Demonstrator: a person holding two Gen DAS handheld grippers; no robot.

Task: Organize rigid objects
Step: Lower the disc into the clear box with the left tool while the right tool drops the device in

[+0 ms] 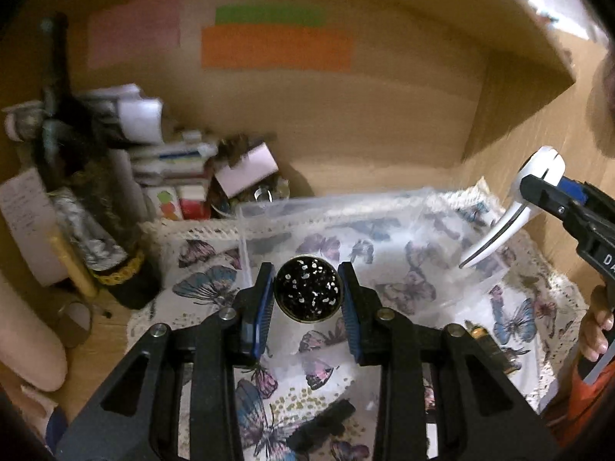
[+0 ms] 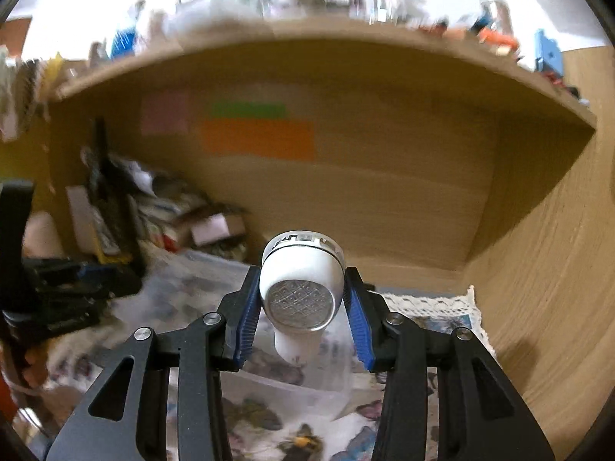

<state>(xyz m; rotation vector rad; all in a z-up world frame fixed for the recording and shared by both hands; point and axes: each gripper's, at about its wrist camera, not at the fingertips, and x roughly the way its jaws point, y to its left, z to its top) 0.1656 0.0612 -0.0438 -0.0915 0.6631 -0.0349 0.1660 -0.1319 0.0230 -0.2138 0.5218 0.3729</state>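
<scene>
The left gripper point(image 1: 307, 296) clamps a round speckled tin point(image 1: 307, 288) between its pads, flat face toward the camera, above the butterfly cloth point(image 1: 215, 280). At 3 o'clock, the right gripper point(image 2: 303, 307) clamps a white device point(image 2: 301, 292), long axis down toward 7 o'clock in the left view

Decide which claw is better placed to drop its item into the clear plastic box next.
Left, probably. The left claw holds the black speckled disc right above the clear plastic box; the right claw, gripping the white device, sits off to its side.

Right gripper point(image 2: 303, 303) clamps a white device point(image 2: 301, 269) (perhaps a shaver).
</scene>
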